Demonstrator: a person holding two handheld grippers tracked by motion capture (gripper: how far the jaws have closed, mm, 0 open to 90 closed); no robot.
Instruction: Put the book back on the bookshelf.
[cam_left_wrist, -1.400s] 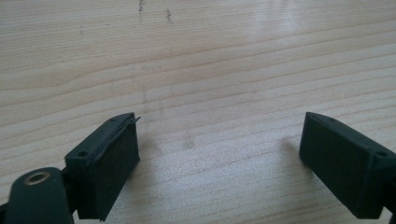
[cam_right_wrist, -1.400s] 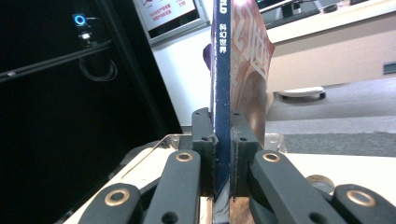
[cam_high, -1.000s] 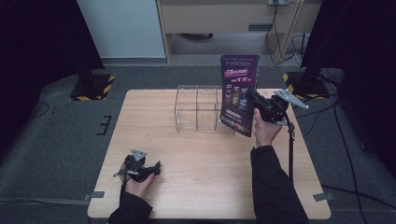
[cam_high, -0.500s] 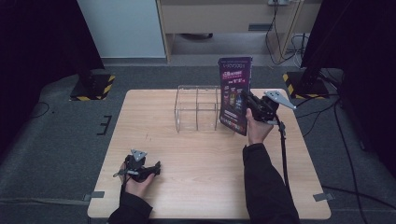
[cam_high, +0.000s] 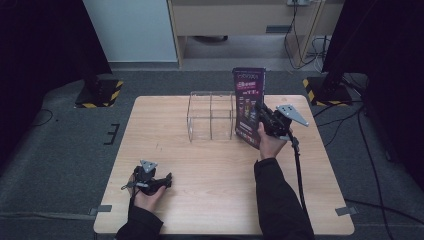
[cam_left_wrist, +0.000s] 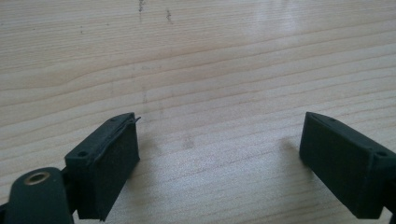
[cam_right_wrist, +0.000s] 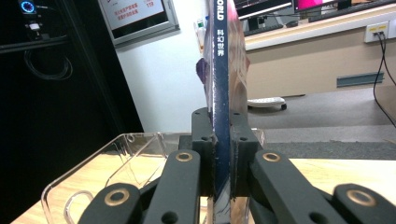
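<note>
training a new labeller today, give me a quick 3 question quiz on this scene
1. True or false: the right tongs are shut on the magazine.
2. Which side of the clear rack is the magazine on in the high view? A) left B) right
3. Fill in: the left tongs are ____ over bare table.

Key: 1 true; 2 B; 3 open

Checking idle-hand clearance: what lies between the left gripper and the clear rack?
Bare tabletop in the high view separates the left gripper from the clear rack.
</note>
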